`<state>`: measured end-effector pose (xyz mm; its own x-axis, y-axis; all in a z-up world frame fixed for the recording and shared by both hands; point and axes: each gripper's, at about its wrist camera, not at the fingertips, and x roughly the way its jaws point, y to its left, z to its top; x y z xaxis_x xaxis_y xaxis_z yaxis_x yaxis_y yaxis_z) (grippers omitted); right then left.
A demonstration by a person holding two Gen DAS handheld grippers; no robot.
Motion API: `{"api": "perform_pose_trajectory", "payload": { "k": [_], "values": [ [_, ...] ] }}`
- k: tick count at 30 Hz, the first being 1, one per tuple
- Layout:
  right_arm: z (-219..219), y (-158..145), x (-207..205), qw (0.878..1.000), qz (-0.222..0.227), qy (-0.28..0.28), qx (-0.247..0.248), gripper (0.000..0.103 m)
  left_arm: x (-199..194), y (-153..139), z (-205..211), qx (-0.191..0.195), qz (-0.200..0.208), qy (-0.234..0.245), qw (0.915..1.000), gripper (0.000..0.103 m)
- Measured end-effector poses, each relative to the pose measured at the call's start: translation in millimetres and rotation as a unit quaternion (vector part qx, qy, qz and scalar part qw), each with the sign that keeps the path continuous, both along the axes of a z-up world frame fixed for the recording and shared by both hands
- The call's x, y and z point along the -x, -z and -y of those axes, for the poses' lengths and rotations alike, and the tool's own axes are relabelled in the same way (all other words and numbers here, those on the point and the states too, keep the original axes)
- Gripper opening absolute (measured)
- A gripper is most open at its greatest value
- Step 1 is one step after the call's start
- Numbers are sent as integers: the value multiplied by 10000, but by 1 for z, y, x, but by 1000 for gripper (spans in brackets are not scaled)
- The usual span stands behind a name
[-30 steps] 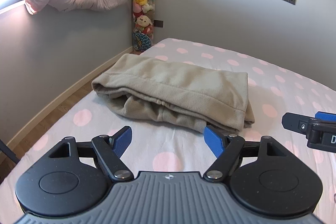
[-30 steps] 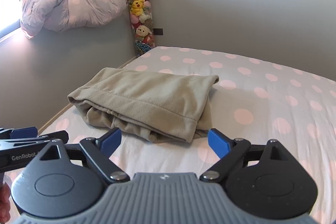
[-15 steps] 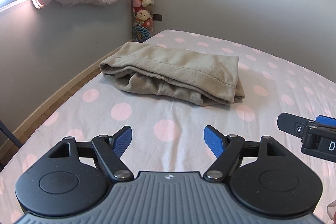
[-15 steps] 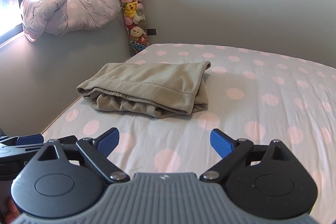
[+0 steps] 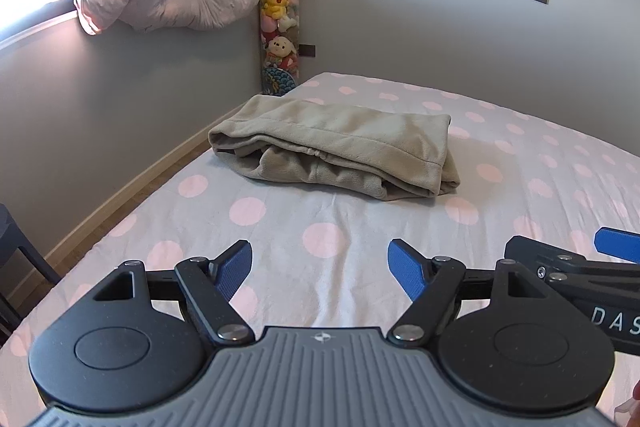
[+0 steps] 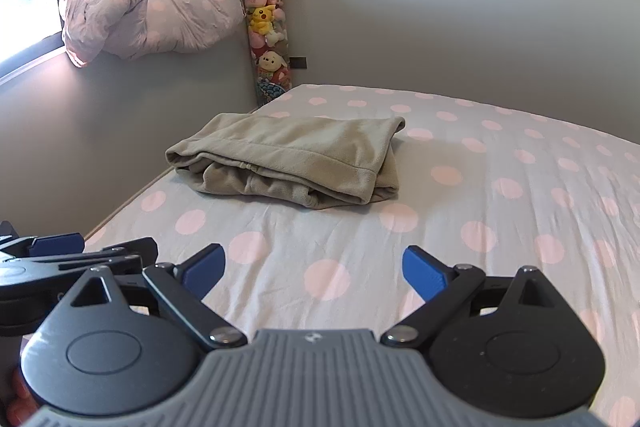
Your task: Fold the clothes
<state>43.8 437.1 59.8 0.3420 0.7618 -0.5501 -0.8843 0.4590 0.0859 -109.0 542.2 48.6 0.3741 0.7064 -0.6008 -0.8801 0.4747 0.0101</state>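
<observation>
Pulled back from the folded beige fleece garment [image 5: 340, 147] since a second ago, both sets of fingers, with a wider strip of polka-dot sheet now between the blue tips and the cloth. Left gripper [image 5: 320, 269] with fingers spread, nothing between them, only bare sheet of the bed [image 5: 540, 163] beneath. Right gripper [image 6: 314, 267] likewise spread wide, empty, tips above the sheet. Garment folded into a thick rectangle, lying flat on the bed well ahead of both pairs of fingers, a little to the left of the right gripper's line and near the bed's left edge; hem band running along the near side, looser layers bunched under it. In the left wrist view, the right gripper's blue tip just beside the left one's right finger; in the right wrist view, the left gripper just beside the left finger. Beyond the garment, rolled duvet [image 6: 152, 21] on the window sill and tall tube of plush toys [image 6: 266, 23] in the corner.
</observation>
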Motion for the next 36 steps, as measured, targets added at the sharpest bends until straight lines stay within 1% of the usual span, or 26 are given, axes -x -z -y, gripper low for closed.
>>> {"api": "perform_pose_trajectory", "payload": {
  "k": [8,13,19,24,29,36],
  "values": [
    [9,-3,5,10000,27,-11,-23,96,3,-1,7,-31,42,-44,10000,74],
    [11,-3,8,10000,-3,-21,-15,97,6,0,13,-163,57,-160,9997,74],
    [17,-1,16,10000,52,-3,-10,96,14,2,21,-143,70,-262,9995,74],
    [26,2,26,9999,87,48,-76,96,20,3,28,-269,22,-252,9993,74],
    [31,1,34,9996,140,196,-122,96,27,3,29,-206,165,-215,9994,74],
    [34,-3,50,9993,262,202,-146,96,43,2,30,-166,334,-216,9991,74]
  ]
}}
